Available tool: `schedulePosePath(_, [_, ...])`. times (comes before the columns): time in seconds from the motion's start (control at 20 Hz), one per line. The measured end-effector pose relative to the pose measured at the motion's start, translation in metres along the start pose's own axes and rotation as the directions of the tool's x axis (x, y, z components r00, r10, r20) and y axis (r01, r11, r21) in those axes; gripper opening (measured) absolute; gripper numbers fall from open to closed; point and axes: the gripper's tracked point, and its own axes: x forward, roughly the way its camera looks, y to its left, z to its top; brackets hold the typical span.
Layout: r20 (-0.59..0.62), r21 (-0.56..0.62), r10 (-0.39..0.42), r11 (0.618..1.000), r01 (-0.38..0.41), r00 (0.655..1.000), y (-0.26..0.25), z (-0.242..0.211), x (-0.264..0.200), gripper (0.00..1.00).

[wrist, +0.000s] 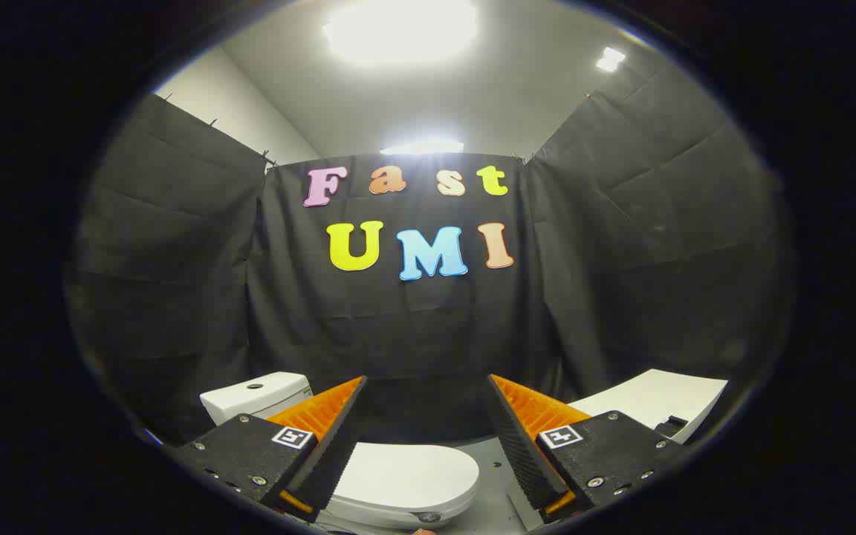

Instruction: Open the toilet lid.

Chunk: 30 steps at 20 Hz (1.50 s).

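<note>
A white toilet stands low in the gripper view, below and just ahead of my fingers. Its lid (406, 472) lies flat and closed over the bowl, showing between the two fingers. The white cistern (253, 394) with a round flush button on top rises behind the left finger. My gripper (426, 383) is open, its orange and black fingers (324, 423) spread wide with nothing between them. It hovers above the lid and is tilted up toward the black cloth wall.
A white slanted panel or fixture (655, 401) stands to the right of the right finger. Black cloth walls close the booth on three sides. A patch of grey floor (491, 505) shows beside the toilet bowl. Bright ceiling lights shine overhead.
</note>
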Motion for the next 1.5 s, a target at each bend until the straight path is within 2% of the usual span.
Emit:
schedulePosePath(0.6, [-0.025, -0.007, 0.021, 1.0, -0.021, 0.999, 0.012, -0.024, 0.002, 0.95])
schedulePosePath(0.7, [-0.023, 0.03, 0.037, 0.999, -0.036, 0.999, 0.018, -0.027, 0.003, 0.95])
schedulePosePath(0.8, [-0.005, 0.095, 0.094, 0.991, -0.093, 0.996, 0.039, -0.033, 0.007, 0.94])
schedulePosePath(0.85, [0.005, 0.102, 0.109, 0.989, -0.109, 0.994, 0.044, -0.038, 0.011, 0.94])
schedulePosePath(1.05, [-0.064, 0.013, 0.056, 0.998, -0.055, 0.996, 0.047, -0.102, 0.035, 0.94])
schedulePosePath(1.15, [-0.106, 0.058, 0.085, 0.995, -0.079, 0.991, 0.067, -0.131, 0.047, 0.94])
schedulePosePath(1.3, [-0.124, 0.19, 0.125, 0.977, -0.1, 0.984, 0.083, -0.159, 0.064, 0.95])
schedulePosePath(1.4, [-0.159, 0.306, 0.13, 0.949, -0.076, 0.979, 0.079, -0.187, 0.07, 0.95])
schedulePosePath(1.5, [-0.192, 0.421, 0.138, 0.906, -0.045, 0.972, 0.073, -0.215, 0.067, 0.96])
